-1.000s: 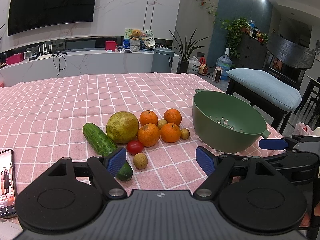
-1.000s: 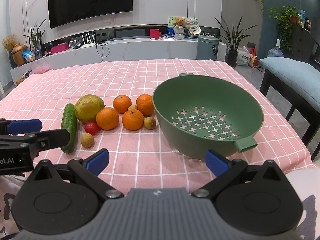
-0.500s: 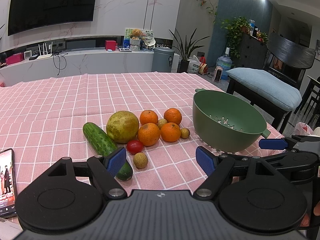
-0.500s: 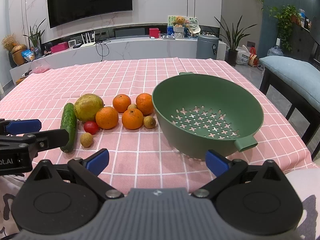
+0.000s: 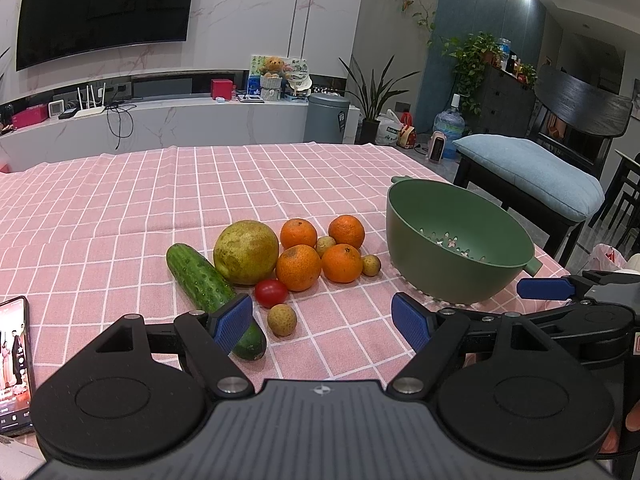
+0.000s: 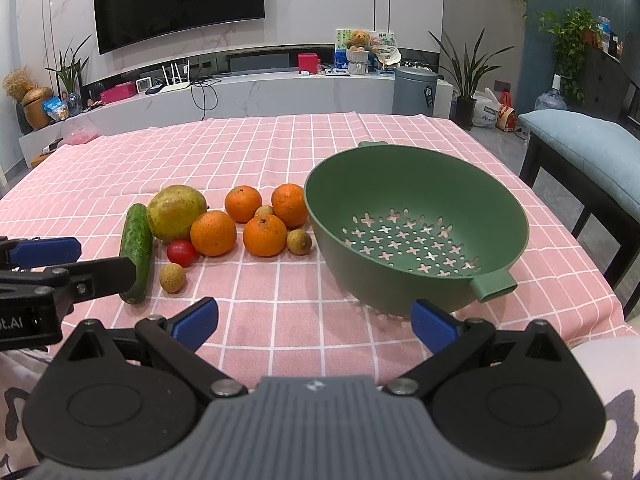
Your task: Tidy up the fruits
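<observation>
A pile of produce lies on the pink checked tablecloth (image 5: 120, 208): a cucumber (image 5: 200, 280), a large yellow-green pear (image 5: 246, 252), several oranges (image 5: 298, 267), a red tomato (image 5: 271, 293) and small brown longans (image 5: 282, 320). A green colander (image 5: 448, 264) stands empty to their right; it also shows in the right wrist view (image 6: 416, 232). My left gripper (image 5: 322, 326) is open and empty, just short of the pile. My right gripper (image 6: 314, 322) is open and empty, in front of the colander.
A phone (image 5: 14, 360) with a lit screen lies at the near left table edge. A cushioned bench (image 5: 528, 172) stands right of the table. A TV console (image 6: 240, 92) runs along the far wall.
The right gripper has edged slightly towards the colander. The left gripper and the fruit have not visibly moved.
</observation>
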Motion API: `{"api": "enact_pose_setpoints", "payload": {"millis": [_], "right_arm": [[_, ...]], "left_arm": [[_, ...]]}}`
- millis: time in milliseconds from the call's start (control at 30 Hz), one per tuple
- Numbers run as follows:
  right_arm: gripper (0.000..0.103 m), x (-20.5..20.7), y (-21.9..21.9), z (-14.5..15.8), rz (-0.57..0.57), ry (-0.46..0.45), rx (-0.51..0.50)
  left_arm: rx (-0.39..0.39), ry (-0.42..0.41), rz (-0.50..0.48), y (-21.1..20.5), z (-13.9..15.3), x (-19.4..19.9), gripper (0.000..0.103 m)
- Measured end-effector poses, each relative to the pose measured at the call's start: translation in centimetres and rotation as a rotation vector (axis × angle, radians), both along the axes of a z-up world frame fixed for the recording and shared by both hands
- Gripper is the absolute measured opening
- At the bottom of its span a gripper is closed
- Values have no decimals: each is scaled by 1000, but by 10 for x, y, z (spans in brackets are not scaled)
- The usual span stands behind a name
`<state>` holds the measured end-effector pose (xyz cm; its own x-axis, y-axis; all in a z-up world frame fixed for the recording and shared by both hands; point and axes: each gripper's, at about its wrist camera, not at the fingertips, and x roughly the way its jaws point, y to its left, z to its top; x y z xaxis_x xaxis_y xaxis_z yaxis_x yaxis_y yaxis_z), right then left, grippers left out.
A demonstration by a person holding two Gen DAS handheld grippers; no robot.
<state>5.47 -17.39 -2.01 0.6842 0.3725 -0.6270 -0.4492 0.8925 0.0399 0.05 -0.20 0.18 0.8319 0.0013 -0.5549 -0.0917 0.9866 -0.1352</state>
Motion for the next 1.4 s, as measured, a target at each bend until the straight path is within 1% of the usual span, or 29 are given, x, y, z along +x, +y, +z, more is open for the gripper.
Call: {"api": "enact_pose_setpoints", "payload": {"millis": [433, 633, 800, 933, 1033, 1100, 1167, 1200, 1233, 1267, 1300, 1333, 1367, 1400], "right_arm": [[98, 3, 4, 0, -2, 18, -21], [99, 8, 5, 1, -6, 40, -24], [99, 10, 10, 5, -7, 60, -40], [98, 15, 16, 13, -5, 62, -49], [98, 20, 20, 23, 8, 46, -25], [98, 23, 24, 30, 28, 23, -5], [95, 26, 30, 36, 67, -10, 22], [89, 30, 34, 37, 88, -22, 32], [84, 33, 39, 39, 110, -25, 36], [82, 39, 44, 40, 129, -22, 35], [77, 44, 50, 40, 145, -21, 34], [73, 48, 56, 40, 164, -25, 32], [72, 52, 60, 39, 185, -31, 29], [69, 56, 67, 38, 207, -38, 17]], "left_arm": [[1, 21, -6, 3, -1, -2, 93], [3, 54, -5, 2, -1, 3, 93], [-27, 74, 1, 7, 3, 6, 93], [-45, 92, 4, 15, 13, 11, 92], [-83, 95, 31, 29, 22, 16, 86], [-103, 100, 63, 42, 28, 20, 86], [-120, 110, 108, 54, 29, 25, 84], [-129, 122, 117, 59, 29, 29, 84], [-139, 138, 131, 65, 28, 34, 79], [-149, 151, 147, 71, 26, 38, 76], [-160, 168, 163, 77, 23, 44, 74], [-169, 177, 172, 80, 21, 48, 70], [-184, 185, 179, 84, 18, 52, 66], [-201, 197, 186, 88, 14, 57, 65]]}}
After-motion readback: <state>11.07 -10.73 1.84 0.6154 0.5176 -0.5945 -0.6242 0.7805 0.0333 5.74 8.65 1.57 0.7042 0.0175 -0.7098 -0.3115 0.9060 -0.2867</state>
